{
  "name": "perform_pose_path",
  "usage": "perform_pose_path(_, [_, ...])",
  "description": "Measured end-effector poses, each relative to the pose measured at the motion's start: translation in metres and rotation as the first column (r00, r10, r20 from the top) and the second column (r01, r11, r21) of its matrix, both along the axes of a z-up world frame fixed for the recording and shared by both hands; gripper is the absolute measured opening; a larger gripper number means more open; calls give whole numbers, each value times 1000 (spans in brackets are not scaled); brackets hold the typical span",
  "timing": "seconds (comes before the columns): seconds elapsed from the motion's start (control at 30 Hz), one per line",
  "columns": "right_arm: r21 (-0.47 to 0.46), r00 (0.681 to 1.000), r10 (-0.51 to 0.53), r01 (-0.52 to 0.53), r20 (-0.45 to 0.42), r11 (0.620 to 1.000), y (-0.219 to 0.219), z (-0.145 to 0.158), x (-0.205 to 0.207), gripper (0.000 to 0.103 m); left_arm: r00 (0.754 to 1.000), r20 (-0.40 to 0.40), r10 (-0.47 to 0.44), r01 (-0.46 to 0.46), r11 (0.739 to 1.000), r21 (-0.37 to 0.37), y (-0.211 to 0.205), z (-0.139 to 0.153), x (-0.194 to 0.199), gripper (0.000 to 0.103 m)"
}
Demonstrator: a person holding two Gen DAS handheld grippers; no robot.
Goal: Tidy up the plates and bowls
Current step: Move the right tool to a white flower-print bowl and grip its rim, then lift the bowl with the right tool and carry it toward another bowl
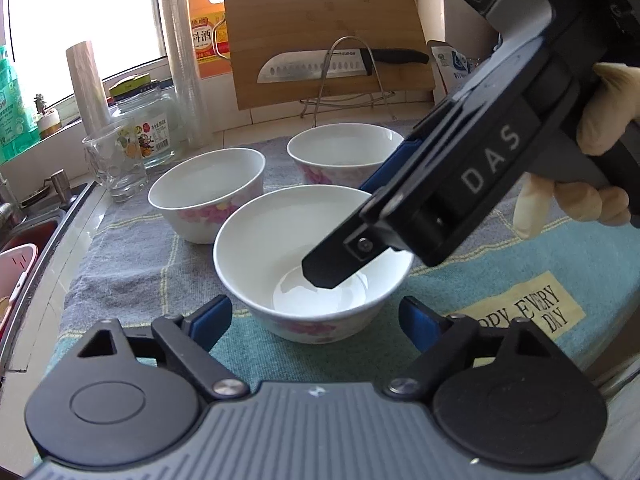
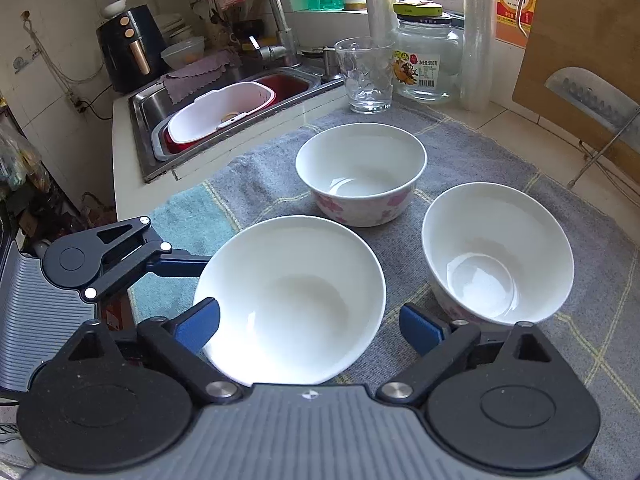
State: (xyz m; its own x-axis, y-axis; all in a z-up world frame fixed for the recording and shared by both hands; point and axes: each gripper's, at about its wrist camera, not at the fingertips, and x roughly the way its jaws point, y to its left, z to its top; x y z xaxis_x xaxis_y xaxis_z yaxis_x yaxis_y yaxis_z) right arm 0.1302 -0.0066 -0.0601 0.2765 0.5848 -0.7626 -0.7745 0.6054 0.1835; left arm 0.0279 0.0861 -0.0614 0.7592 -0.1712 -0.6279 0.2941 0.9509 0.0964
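Three white bowls with pink flowers stand on a grey-blue towel [image 1: 132, 276]. In the left wrist view the nearest bowl [image 1: 280, 248] lies just ahead of my open left gripper [image 1: 316, 320], with two more bowls behind, one at the left [image 1: 208, 188] and one at the right [image 1: 340, 152]. My right gripper [image 1: 380, 216] hangs over the near bowl's right rim, jaws apart. In the right wrist view the near bowl [image 2: 292, 296] sits between the open right gripper's [image 2: 312, 328] fingers, untouched. The other bowls stand behind [image 2: 360, 172] and to the right [image 2: 496, 252]. The left gripper [image 2: 176, 264] reaches the near bowl's left side.
A glass [image 2: 364, 76], a jar [image 2: 428, 60] and a plastic roll [image 2: 476, 32] stand at the towel's far edge. A sink [image 2: 152, 120] with a white tub [image 2: 220, 112] lies to the left. A cutting board [image 1: 324, 32] with a knife [image 1: 328, 66] leans on a rack behind.
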Motion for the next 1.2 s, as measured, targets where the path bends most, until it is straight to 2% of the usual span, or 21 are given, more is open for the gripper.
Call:
perform_pose_path(0.13, [8,1000,-2,2,-25,1000,1,-3,4,83,1000,8,-1,1,1000,-4,2,1,1,85])
perform_pose_path(0.37, [43,997,-32,35,-63,998,-2,-3,16,74,1000,13,-4,4,1000,-1,0,1,2,84])
perform_pose_path(0.87, [61,994,-23,29,-111,998,-8,3,18,74,999,-27,-18,18,1000,3,-1,8,5,84])
perform_pose_path(1.2, [64,991,-80,87,-111,994,-47,16,9,75,994,-13,-112,112,994,-9,-29,20,6,84])
